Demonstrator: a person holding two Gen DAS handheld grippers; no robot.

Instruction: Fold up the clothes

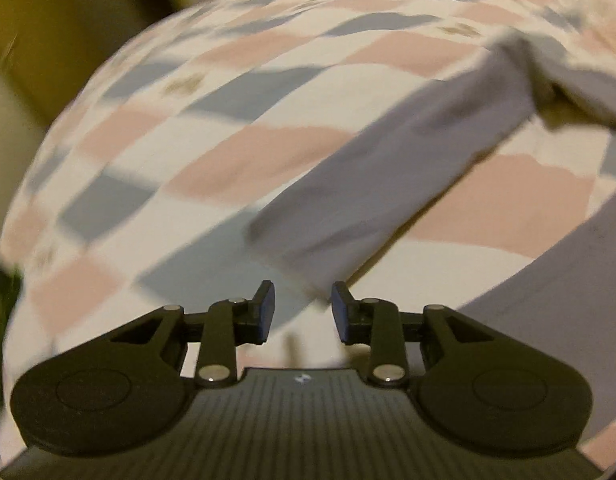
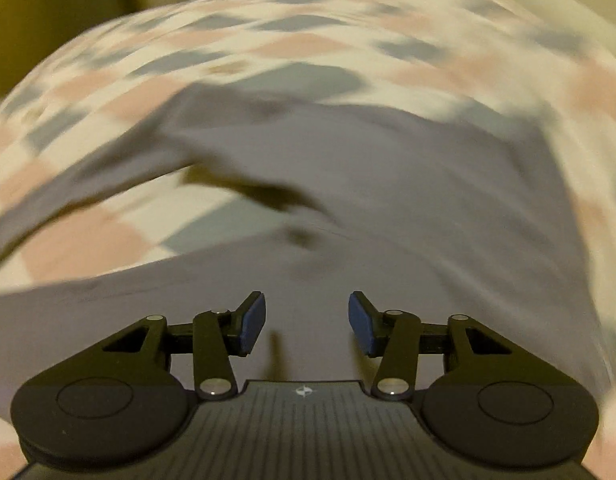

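Observation:
A grey-lilac garment (image 2: 347,184) lies spread on a checked bedsheet (image 2: 88,240) of pink, grey-blue and white squares. In the left wrist view one long sleeve (image 1: 387,172) of it runs from the upper right down to just ahead of my left gripper (image 1: 303,312), whose fingers stand open around nothing, the sleeve's cuff end (image 1: 292,248) close in front. My right gripper (image 2: 306,324) hovers open over the garment's body, nothing between its blue pads (image 2: 252,324). Both views are blurred by motion.
The checked bedsheet (image 1: 188,128) covers the whole bed. Beyond its far edge stands a dark yellowish wall or headboard (image 1: 68,20). A fold with a dark shadow (image 2: 260,194) rises in the garment near the sleeve's root.

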